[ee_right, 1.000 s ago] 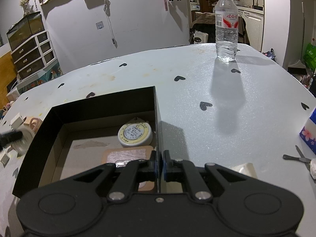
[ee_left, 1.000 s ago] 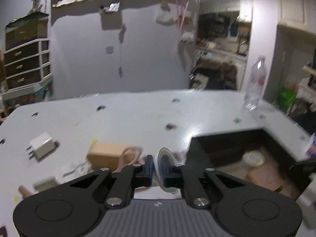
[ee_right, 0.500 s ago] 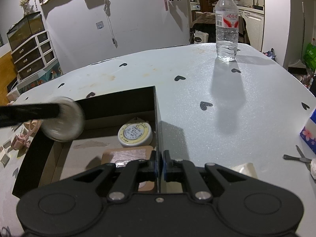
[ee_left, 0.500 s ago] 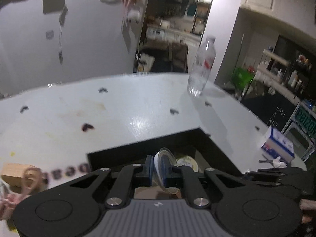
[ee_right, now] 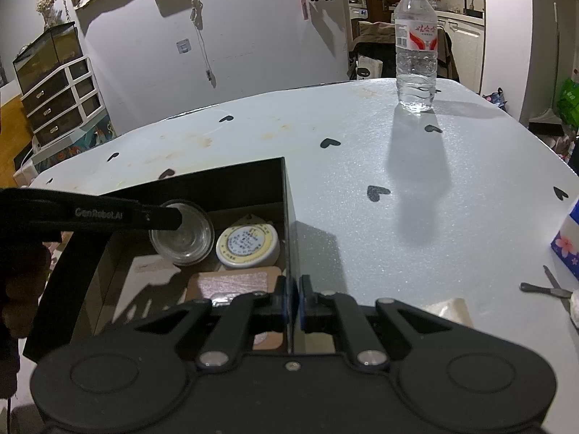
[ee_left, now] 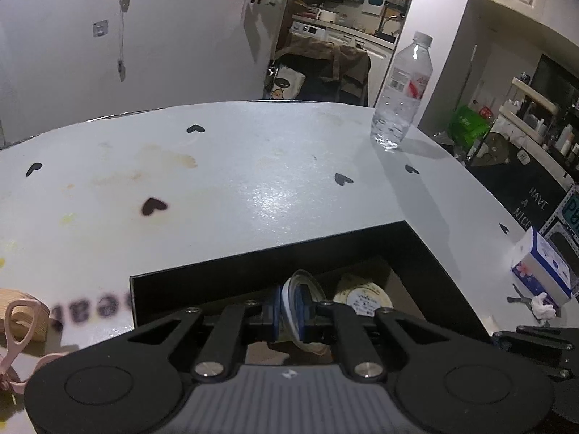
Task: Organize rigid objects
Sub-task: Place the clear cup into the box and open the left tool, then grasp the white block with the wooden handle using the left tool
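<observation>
A black open box [ee_right: 224, 184] sits on the white table [ee_right: 398, 217]. My left gripper [ee_left: 289, 313] is shut on the rim of a small clear glass dish [ee_left: 307, 289] and holds it on edge inside the box; in the right wrist view the dish [ee_right: 184, 238] hangs just above the box floor beside a round white tin [ee_right: 248, 246]. My right gripper [ee_right: 294, 302] is shut on the box's right wall [ee_right: 288, 217]. A pinkish flat card [ee_right: 235, 284] lies on the box floor.
A water bottle [ee_right: 415, 50] stands at the table's far right. A tissue box [ee_left: 542, 271] and small metal scissors [ee_right: 546, 289] lie at the right edge. A wooden block [ee_left: 21, 313] and a pink clip [ee_left: 18, 329] lie left of the box.
My left gripper has carried the glass dish from the table's left side rightward over the box and lowered it inside, next to the tin. My right gripper has not moved.
</observation>
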The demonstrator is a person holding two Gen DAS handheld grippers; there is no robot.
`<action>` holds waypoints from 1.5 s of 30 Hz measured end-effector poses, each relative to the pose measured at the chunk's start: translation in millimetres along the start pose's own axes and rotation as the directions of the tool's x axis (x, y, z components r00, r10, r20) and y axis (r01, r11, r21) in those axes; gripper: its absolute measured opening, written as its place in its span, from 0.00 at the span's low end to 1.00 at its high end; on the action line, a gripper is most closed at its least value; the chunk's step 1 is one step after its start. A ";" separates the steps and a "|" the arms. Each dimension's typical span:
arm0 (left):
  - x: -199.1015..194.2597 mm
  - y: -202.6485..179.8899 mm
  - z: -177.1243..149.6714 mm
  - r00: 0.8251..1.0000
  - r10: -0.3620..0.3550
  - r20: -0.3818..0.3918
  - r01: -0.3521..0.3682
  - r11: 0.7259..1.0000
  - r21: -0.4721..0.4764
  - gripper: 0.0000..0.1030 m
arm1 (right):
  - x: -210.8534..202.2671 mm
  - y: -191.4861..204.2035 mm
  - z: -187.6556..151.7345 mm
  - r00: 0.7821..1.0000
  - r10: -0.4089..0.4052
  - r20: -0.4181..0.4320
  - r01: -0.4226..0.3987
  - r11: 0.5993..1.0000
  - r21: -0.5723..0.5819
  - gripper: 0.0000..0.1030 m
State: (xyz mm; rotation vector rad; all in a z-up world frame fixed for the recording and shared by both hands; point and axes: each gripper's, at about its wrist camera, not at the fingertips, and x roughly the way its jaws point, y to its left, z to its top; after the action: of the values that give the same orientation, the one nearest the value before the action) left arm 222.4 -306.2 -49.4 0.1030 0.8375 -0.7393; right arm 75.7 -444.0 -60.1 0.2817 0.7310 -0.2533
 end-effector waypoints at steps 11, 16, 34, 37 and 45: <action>1.2 -0.6 0.0 1.000 -0.023 0.011 0.023 1.000 -0.008 0.43 | 0.1 -0.3 0.4 1.000 0.001 -0.002 -0.001 1.000 0.004 0.07; -3.3 -1.7 0.1 0.999 -0.031 0.024 0.031 1.000 -0.002 0.58 | 0.1 -0.4 0.1 1.000 0.001 -0.002 -0.001 1.000 0.004 0.07; -95.2 4.5 -5.1 0.970 -0.007 0.241 -0.004 0.999 0.042 0.97 | 1.9 -1.3 -0.9 1.000 0.002 -0.003 -0.002 1.000 0.006 0.07; -113.9 18.8 -12.3 0.953 0.102 0.284 -0.114 0.993 0.025 1.00 | 2.1 -1.4 -1.3 1.000 0.002 -0.003 -0.002 1.000 0.007 0.07; -146.9 83.6 -39.8 0.888 0.376 0.265 -0.345 0.926 -0.155 1.00 | 2.1 -1.6 -1.2 1.000 0.001 -0.004 -0.001 1.000 0.006 0.07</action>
State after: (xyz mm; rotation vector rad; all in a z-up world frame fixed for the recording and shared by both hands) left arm 185.4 -147.6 11.0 0.0526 0.5499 -0.3447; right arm 75.9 -445.4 -62.7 0.2881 0.7337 -0.2538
